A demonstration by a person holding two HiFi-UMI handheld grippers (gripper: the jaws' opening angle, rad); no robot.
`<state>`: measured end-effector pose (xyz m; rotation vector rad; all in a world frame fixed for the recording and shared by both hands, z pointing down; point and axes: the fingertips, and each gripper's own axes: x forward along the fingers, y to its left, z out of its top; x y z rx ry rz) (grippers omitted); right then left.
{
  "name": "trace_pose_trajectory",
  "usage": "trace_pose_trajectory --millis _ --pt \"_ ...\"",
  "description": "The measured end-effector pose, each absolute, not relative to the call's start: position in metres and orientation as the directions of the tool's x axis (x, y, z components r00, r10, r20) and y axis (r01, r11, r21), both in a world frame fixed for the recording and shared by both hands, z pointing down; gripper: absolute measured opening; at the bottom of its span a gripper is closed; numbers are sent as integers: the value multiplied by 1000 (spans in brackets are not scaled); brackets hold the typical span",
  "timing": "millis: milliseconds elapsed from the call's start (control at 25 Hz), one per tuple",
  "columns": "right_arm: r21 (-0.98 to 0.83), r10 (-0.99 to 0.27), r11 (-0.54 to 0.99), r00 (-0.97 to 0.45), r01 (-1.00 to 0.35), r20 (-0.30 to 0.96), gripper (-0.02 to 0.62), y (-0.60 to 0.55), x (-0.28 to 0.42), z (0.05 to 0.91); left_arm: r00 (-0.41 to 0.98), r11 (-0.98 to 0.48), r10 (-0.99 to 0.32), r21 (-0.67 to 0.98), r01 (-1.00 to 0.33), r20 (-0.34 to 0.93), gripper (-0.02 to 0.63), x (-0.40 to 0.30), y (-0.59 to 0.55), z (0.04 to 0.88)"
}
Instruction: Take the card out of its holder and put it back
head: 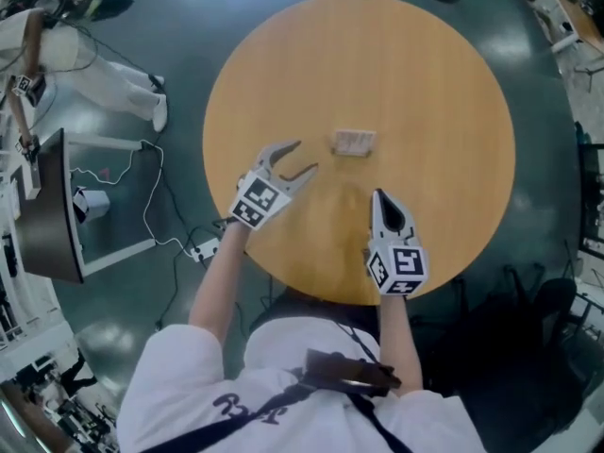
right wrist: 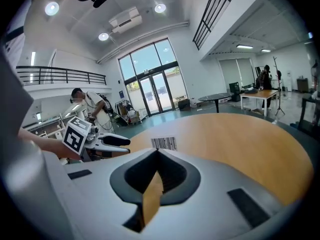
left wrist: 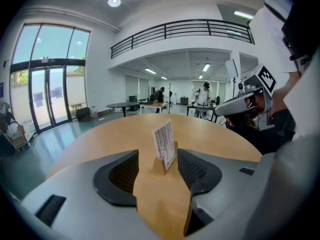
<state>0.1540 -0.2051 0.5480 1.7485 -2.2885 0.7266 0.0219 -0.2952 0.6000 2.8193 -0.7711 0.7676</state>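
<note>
Card point(left wrist: 165, 140) is standing in its holder point(left wrist: 160, 165) at tabletop point(head: 425, 83) centre, left claw point(head: 304, 156) gaping at its 8 o'clock, right claw point(head: 377, 198) pressed together at 5 o'clock. Pinching off-centre may be tipping the unbraced holder.

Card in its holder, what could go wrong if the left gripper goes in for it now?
The holder is small and stands free on the table; the open left gripper could nudge or tip it. The right gripper is shut and apart from it, so pulling the card might drag the holder along.
</note>
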Motion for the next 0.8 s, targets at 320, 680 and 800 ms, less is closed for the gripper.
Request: trace_pose_trajectory --millis 320,680,800 --pt "-281 -853 151 -268 -948 447 12 -212 177 563 850 -931 -314 37 -363 424 268 68 -316 599" --pt "-310 -851 122 -260 -943 457 12 -217 189 566 922 -976 -129 116 -183 364 267 115 -321 602" --pt "-320 -857 126 -266 -939 442 12 -219 197 565 936 -983 -65 141 -120 346 258 131 -320 601"
